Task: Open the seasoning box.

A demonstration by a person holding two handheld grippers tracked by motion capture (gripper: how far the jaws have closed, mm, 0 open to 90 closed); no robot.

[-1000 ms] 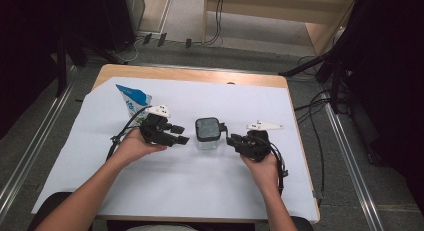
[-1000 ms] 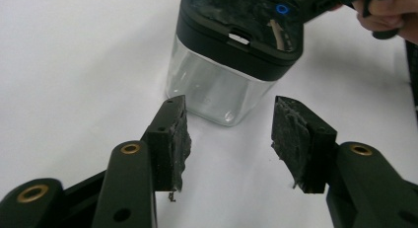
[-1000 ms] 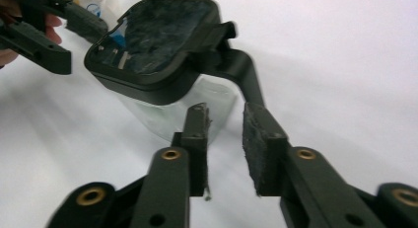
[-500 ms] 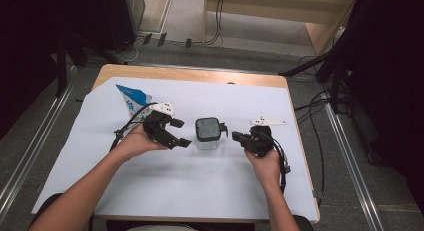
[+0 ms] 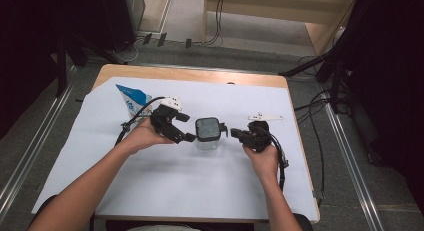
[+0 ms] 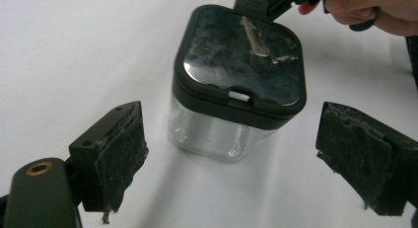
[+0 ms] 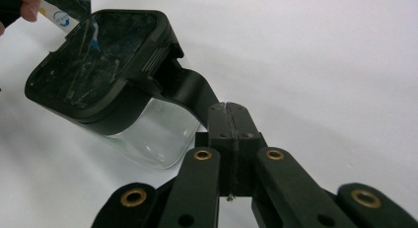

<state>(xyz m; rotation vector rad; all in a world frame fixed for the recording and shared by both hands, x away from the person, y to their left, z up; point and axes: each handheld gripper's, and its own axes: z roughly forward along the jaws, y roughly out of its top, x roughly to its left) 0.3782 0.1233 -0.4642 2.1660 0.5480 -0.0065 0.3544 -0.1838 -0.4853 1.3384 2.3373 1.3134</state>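
clear jar [image 5: 207, 140], black lid [image 6: 241, 53]: left gripper [image 5: 186, 128] jaws wide, just opened, empty; right gripper [image 7: 230, 120] clamped, apparently on lid tab [image 7: 194, 90].

L gripper [image 5: 186, 128]: jaws have just opened wide, nothing gripped. R gripper [image 5: 234, 134]: jaws pressed fully together, forearms angled inward.

jar [image 5: 208, 133] between left gripper [image 5: 186, 128], right gripper [image 5: 234, 134]

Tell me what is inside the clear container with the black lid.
Through the clear wall of the container nothing shows; it looks empty. The black lid covers the top, so the uppermost part under it is hidden. The right gripper pinches the lid's tab.
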